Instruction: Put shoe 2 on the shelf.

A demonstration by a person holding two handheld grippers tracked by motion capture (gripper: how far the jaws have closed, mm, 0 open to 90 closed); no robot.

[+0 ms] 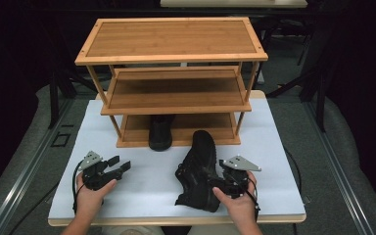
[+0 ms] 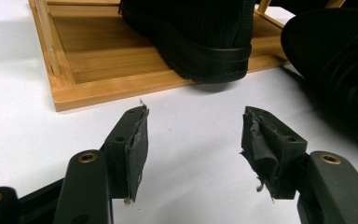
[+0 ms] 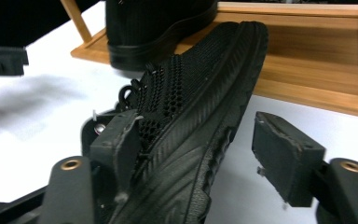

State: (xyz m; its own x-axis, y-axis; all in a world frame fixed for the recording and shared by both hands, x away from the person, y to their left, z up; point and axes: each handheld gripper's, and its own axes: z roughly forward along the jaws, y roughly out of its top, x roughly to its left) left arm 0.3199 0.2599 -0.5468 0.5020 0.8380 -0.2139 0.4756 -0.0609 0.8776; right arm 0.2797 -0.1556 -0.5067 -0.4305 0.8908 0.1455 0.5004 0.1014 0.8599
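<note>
Right tool (image 3: 193, 154) straddles loose black shoe (image 1: 200, 169) on the table (image 1: 142, 191), jaws apart, left pad touching, right pad clear. Left tool (image 2: 193, 140) open, empty. Risk: shoe (tilted on edge) may topple or slip if squeezed off-centre; second shoe (image 1: 160, 131) already on rack (image 1: 176, 105).

The rack (image 1: 171, 39) is a warm honey-brown wood with fine straight grain and a paler frame around each shelf. It stands on a plain white board (image 1: 274, 161) with a pale wooden edge. Both shoes are black all over: the shoe on the bottom shelf (image 1: 160, 132) has a fine ribbed knit upper, and the shoe on the board (image 1: 198, 169) has a honeycomb mesh upper and a ridged sole. The left gripper (image 1: 119, 164) and the right gripper (image 3: 196, 156) are black, with brass-coloured rivets and dark grey pads (image 2: 139, 144). Each carries a grey plate (image 1: 240, 163).
</note>
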